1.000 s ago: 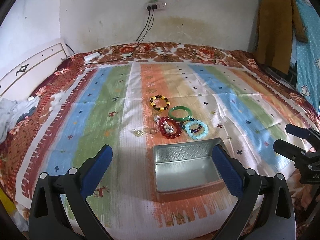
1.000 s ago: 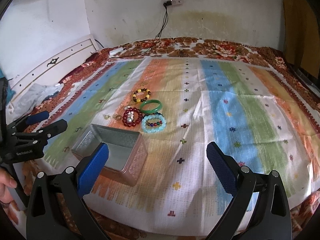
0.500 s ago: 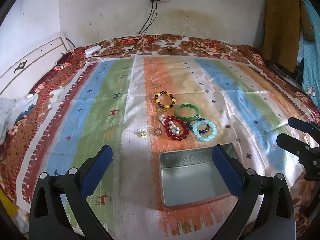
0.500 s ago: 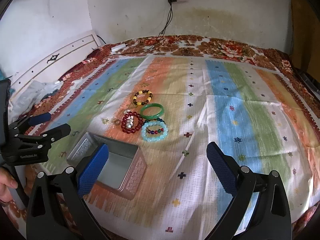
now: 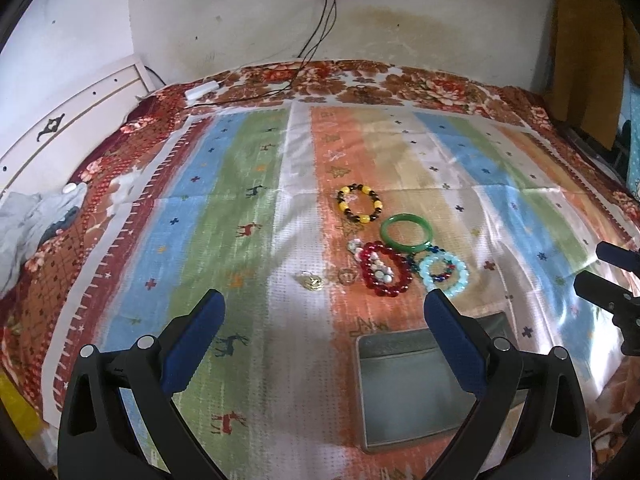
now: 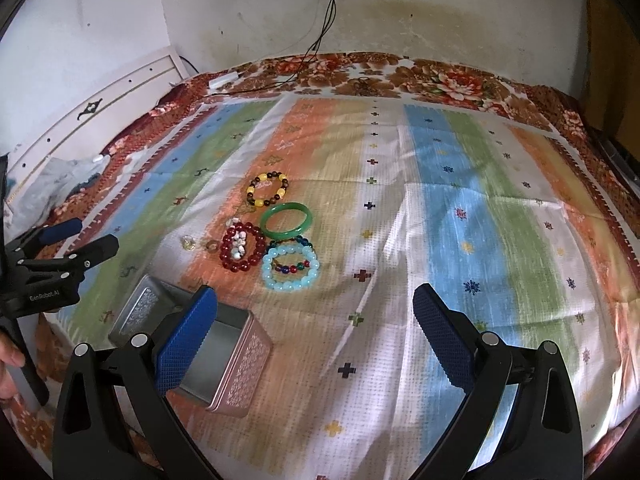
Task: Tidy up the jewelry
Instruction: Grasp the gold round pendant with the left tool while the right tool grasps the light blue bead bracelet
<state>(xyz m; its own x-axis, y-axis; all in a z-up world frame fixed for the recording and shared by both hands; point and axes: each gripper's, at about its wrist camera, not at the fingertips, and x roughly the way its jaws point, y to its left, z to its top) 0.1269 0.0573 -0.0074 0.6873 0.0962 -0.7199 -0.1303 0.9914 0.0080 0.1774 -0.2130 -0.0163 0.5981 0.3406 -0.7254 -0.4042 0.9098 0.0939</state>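
While both pairs of tongs hang spread wide with nothing between their blue pads, the silver tin (image 5: 416,384) sits open near the front edge of the bed, on the striped cloth (image 5: 248,208); its interior shows only bare metal. The left tongs (image 5: 320,344) hover over the cloth to the tin's left, their right finger crossing in front of the tin's rim. The right tongs (image 6: 316,336) hover over the cloth to the tin's right, their left finger hiding part of the tin (image 6: 224,344).

Beyond the tin, toward the middle of the bed, the jewelry lies in a tight cluster. A yellow and brown bead bracelet (image 5: 359,203) lies farthest back, slightly apart. A green bangle (image 5: 407,231) comes next, then a red bead bracelet (image 5: 386,268) with pale beads inside its ring, and just beside it a light blue bead bracelet (image 5: 443,271) encircling a darker multicoloured strand. Two small rings (image 5: 313,281) lie to the left of the red bracelet. Nothing stands between tin and cluster.

The right wrist view shows the tin's embossed outer wall and the left tongs (image 6: 76,240) from the side, with fingertips of a hand (image 6: 8,368) at the frame's edge. The left wrist view looks straight down into the tin and catches the right tongs (image 5: 608,268) at its right edge, plus a brown garment (image 5: 584,48) hanging by the wall.
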